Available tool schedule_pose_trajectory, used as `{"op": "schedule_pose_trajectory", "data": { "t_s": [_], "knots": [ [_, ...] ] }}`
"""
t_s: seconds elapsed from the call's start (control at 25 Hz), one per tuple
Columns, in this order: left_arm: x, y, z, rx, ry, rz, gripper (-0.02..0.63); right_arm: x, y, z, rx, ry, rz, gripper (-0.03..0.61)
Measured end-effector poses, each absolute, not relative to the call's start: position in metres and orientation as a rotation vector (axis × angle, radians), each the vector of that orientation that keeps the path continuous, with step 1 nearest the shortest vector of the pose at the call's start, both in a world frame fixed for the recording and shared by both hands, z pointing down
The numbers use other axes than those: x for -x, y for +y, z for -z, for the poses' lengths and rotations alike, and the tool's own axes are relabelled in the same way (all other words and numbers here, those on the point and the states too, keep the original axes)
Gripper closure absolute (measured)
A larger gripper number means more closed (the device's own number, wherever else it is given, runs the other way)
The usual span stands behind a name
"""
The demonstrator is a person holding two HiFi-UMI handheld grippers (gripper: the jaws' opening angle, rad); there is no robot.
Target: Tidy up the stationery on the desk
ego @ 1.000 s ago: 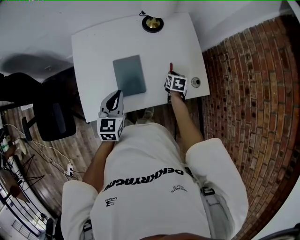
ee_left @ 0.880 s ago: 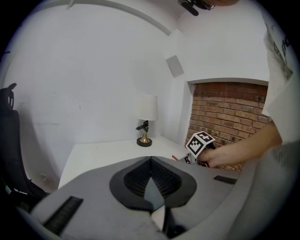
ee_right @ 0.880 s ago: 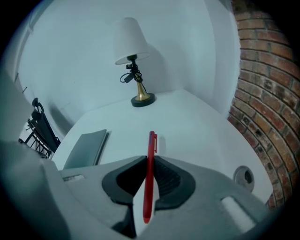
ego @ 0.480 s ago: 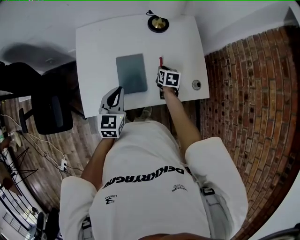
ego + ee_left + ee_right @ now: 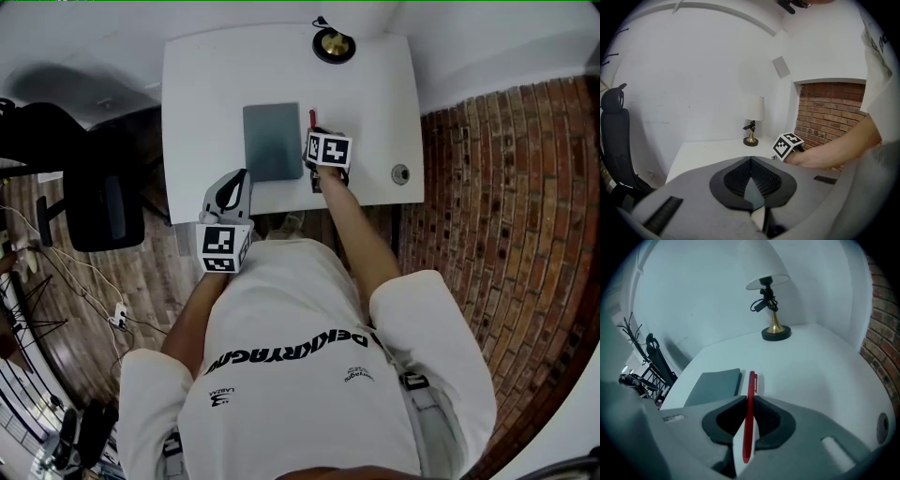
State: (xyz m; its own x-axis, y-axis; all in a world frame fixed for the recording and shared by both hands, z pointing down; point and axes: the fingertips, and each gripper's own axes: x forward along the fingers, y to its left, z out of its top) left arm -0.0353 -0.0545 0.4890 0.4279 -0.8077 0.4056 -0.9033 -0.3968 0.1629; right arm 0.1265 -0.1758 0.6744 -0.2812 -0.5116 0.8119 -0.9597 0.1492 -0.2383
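The right gripper (image 5: 749,401) pinches the red pen (image 5: 751,385) beside the grey notebook (image 5: 715,386), probably to park it alongside, while the left gripper (image 5: 751,164) hangs back, jaws together and empty.

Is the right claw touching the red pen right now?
Touching. The right gripper view shows the right claw clamping the red pen between its jaws, with no gap on either side.

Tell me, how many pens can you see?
1. The pen is clamped in the right tool, beside the notebook. No other shows, though the arm could hide one.
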Motion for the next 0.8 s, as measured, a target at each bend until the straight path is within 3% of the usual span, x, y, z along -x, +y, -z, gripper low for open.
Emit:
{"op": "schedule_pose_trajectory", "data": {
  "t_s": [0.8],
  "knots": [
    [0.048,-0.055,-0.503,-2.296,-1.47,-0.402,0.615,-0.108,-0.168,-0.694,-1.365,-1.833,-1.038,0.529]
  ]
}}
